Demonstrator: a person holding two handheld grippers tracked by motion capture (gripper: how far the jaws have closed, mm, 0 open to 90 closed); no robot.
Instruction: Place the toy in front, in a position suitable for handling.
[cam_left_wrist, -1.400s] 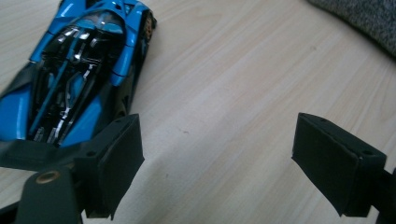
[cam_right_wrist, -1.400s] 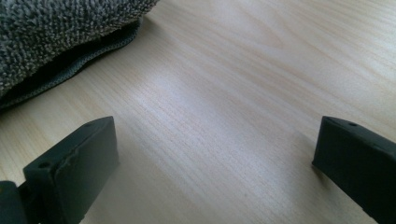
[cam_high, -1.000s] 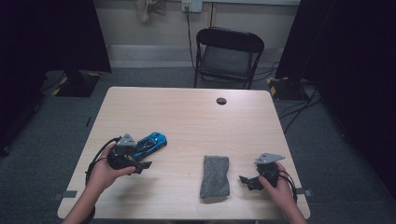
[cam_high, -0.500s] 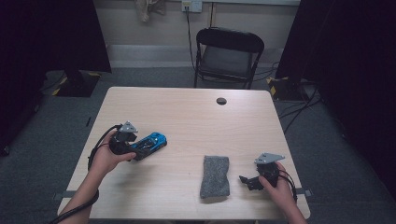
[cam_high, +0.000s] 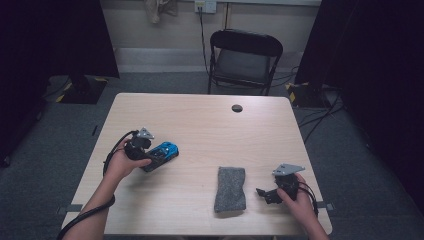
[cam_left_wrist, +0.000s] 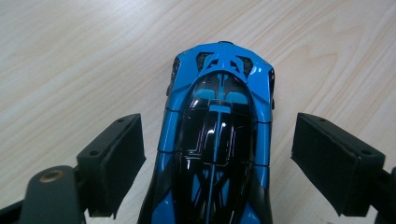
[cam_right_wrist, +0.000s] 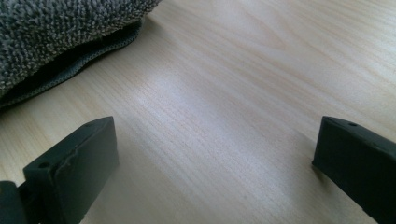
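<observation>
So the step in hand looks like a grab being lined up on the blue toy car, which is sat on the wooden table at the lower left of the high view, right in front of the left gripper. In the left gripper view the car is seen from above running up the middle of the frame, with the jaws spread wide on either side of it and bare wood visible in both gaps, so nothing is pinched yet. Over at the lower right of the high view, the right gripper is held low near the table edge, just beside the folded grey cloth. In the right gripper view its jaws are also spread wide over plain wood, and the cloth is tucked into the upper left corner, clear of them. Next move, as far as can be judged: the left jaws need to be closed squarely on the car's sides, kept centred so it isn't nudged or twisted away on its wheels. The cloth is probably meant for later, but that's a guess.
</observation>
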